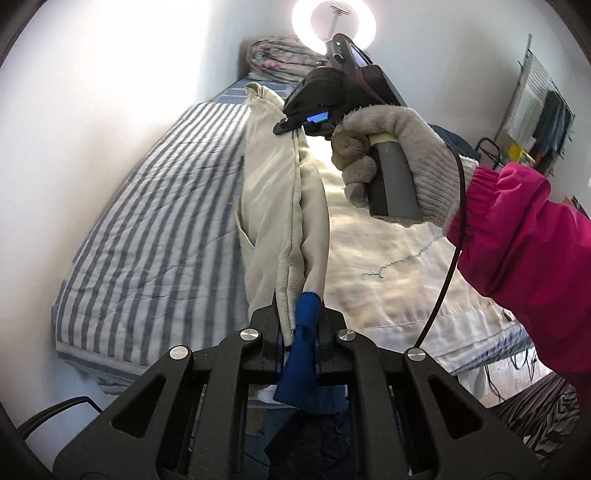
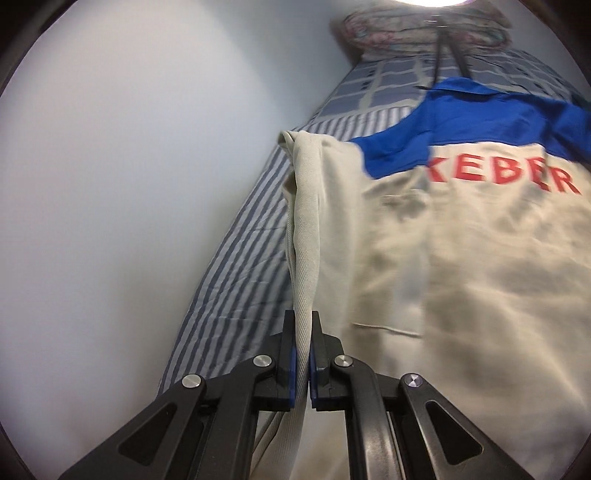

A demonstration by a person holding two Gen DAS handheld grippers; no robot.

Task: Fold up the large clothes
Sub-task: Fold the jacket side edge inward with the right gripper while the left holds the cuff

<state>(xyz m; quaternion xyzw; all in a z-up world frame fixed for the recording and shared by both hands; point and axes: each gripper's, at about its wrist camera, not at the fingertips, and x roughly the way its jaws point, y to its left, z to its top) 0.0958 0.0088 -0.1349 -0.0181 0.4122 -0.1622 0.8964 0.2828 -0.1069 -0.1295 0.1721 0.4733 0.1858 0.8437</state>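
Between my left gripper's fingers sits a bunched edge of the beige jacket with a fold of its blue trim; they are pressed tight on the cloth. Ahead of those fingers the lifted edge stretches straight to my right gripper, held in a gray-gloved hand with a pink sleeve. Seen from the right wrist, the right gripper pinches the same beige edge, fingers nearly closed with only fabric between them. Right of those fingers the jacket's back lies spread on the striped bed, blue yoke at the far end, red lettering below it, blurred but apparently "KEBER". Beyond it, a patterned pillow lies against the wall.
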